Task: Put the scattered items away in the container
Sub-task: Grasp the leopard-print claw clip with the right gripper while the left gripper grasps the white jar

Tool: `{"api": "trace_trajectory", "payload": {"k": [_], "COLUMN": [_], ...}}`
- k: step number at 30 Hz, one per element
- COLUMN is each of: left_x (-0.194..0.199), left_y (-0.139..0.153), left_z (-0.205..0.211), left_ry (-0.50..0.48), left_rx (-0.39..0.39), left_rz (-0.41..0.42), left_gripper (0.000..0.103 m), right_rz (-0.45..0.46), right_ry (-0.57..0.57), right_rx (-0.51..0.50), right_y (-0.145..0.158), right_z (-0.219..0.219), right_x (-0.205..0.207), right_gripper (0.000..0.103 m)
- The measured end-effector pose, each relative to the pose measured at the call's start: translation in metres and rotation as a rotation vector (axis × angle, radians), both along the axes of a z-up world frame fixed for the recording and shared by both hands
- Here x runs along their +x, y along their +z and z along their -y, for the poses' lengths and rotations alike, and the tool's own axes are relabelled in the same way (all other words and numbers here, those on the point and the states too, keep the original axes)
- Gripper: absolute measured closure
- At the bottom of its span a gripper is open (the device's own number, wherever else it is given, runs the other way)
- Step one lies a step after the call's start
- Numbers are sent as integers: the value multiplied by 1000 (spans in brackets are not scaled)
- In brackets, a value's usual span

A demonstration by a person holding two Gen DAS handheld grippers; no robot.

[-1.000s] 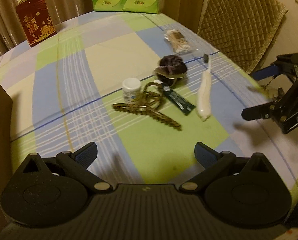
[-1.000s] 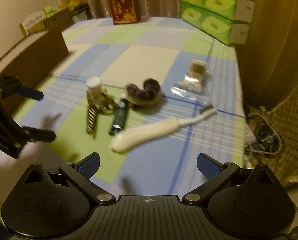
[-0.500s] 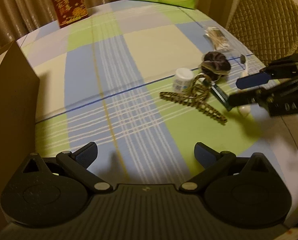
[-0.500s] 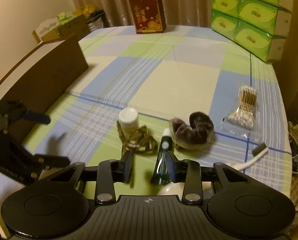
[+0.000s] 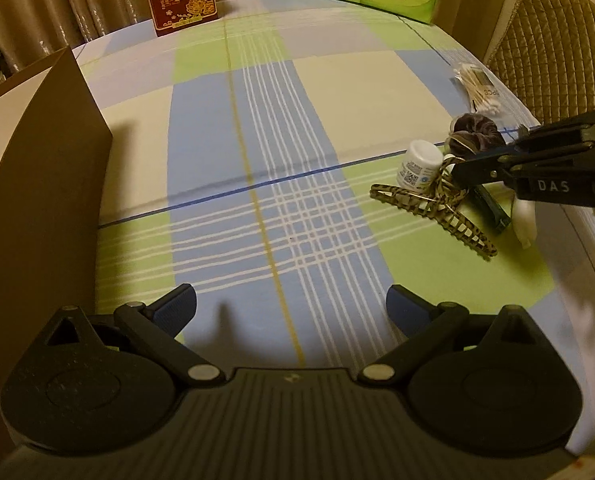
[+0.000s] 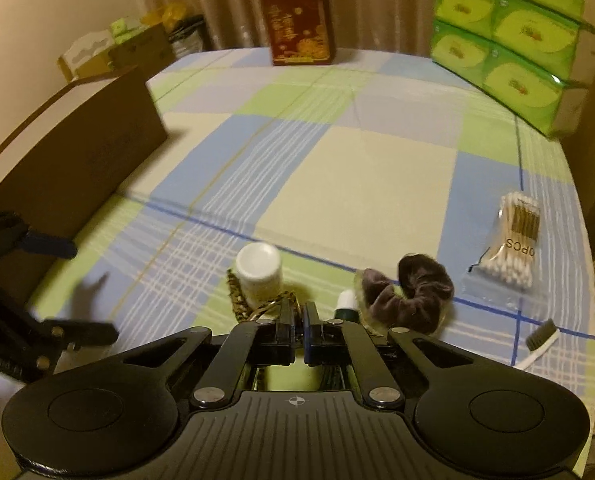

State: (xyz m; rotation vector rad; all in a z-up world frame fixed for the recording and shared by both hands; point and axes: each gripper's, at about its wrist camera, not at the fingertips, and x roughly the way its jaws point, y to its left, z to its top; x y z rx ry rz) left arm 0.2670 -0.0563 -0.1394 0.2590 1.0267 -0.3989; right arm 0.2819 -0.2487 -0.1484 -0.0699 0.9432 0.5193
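Checked cloth in blue, green and cream covers the counter (image 5: 337, 92), and curtains hang behind it. At the left edge stands the container, a brown cardboard box (image 6: 77, 152), with its wall toward the middle. A red gift box (image 6: 297, 24) and green tissue packs (image 6: 513, 36) stand at the far side, out of the way.

All scattered items lie close together near the right edge: a patterned hair clip (image 5: 429, 208), a small white bottle (image 6: 257, 268) touching it, a dark tube (image 5: 489, 208), a brown scrunchie (image 6: 413, 292), a toothbrush (image 6: 537, 344) and a bag of cotton swabs (image 6: 513, 244) a little apart.

The right claw (image 6: 299, 320) is closed, its pads pressed together at the looped handle end of the hair clip. I judge it grips the clip there, because this end stands up from the cloth, but the clip is thin and the hold is partly hidden. The left claw (image 5: 293, 308) is open and empty, hovering over bare cloth just beside the box.

Between the pile and the box the counter is free, so a carry across looks easy. The box wall is tall, so the clip must be lifted over its rim. The clip touches the bottle and may drag it.
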Motion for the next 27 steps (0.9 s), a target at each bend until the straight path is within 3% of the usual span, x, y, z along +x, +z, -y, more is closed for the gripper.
{"api": "trace_trajectory", "payload": {"k": [10,27], "left_x": [-4,8], "left_y": [5,5], "left_z": [-6,67], "left_ry": [-23,-227], "left_rx": [-11,-73], "left_rz": [3,47], "left_gripper": [4,10], "right_rz": [-71,-136], "right_ry": [57,-123], "right_rx": [-3,14], "right_y": [10,22], "right_z": [17,81], "right_x": [-42,-88], "right_gripper": [103,103]}}
